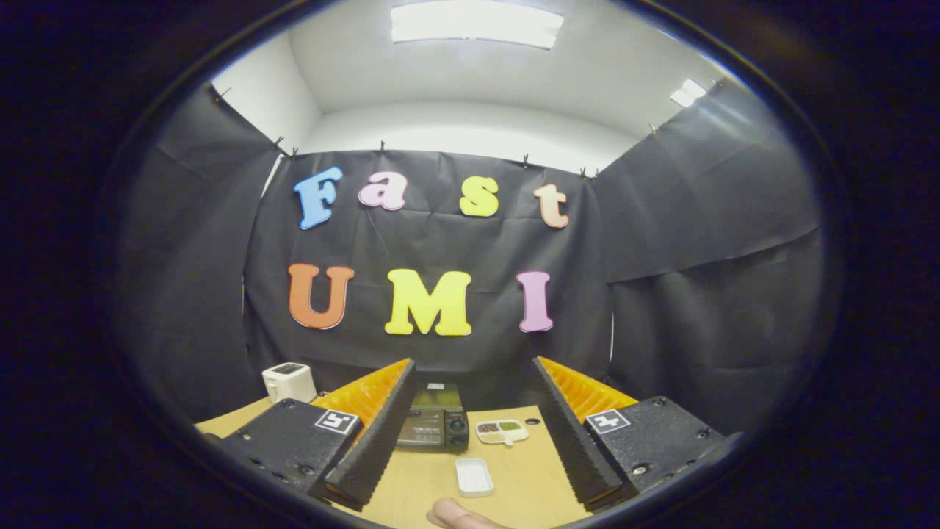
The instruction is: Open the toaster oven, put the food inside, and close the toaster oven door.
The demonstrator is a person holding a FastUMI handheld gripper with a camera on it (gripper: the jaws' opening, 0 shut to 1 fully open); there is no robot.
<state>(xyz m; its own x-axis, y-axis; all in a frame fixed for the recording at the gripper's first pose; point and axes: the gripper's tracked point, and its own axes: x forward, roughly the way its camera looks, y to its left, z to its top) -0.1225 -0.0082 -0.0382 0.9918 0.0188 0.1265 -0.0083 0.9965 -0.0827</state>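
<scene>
A black toaster oven (433, 422) stands on the wooden table (514, 481) well ahead of my fingers, its door shut. Beside it on the right lies a pale divided plate (502, 431) with dark and green food in its compartments. A small white rectangular tray (474, 476) lies nearer, between my fingers. My gripper (474, 382) is held above the table, open wide, with nothing between its fingers (378, 433). A fingertip of a person's hand (459, 516) shows just under the gripper.
A white two-slot toaster (288, 382) stands at the table's back left, beyond my left finger. Black cloth walls close the booth behind and on both sides. The bare tabletop stretches between the white tray and the oven.
</scene>
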